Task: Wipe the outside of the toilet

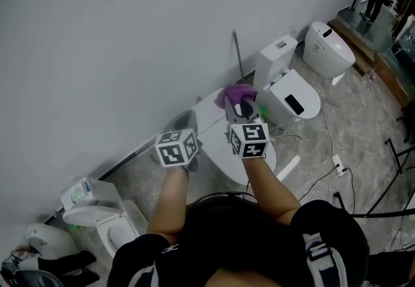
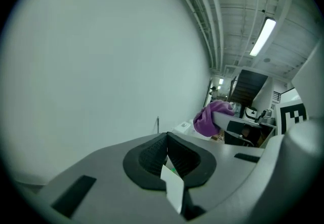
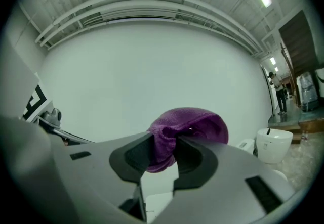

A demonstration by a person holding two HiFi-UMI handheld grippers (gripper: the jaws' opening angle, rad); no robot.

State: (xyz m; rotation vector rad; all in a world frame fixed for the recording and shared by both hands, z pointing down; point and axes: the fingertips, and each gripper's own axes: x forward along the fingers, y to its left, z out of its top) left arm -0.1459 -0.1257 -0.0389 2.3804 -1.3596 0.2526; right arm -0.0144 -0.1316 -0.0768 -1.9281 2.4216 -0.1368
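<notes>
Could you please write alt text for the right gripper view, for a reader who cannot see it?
The right gripper is shut on a bunched purple cloth, held before a plain white wall. A white toilet stands low at the right.

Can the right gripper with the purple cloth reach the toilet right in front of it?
Probably yes: the right gripper, shut on the purple cloth, hangs over the toilet, with nothing visible between them.
</notes>
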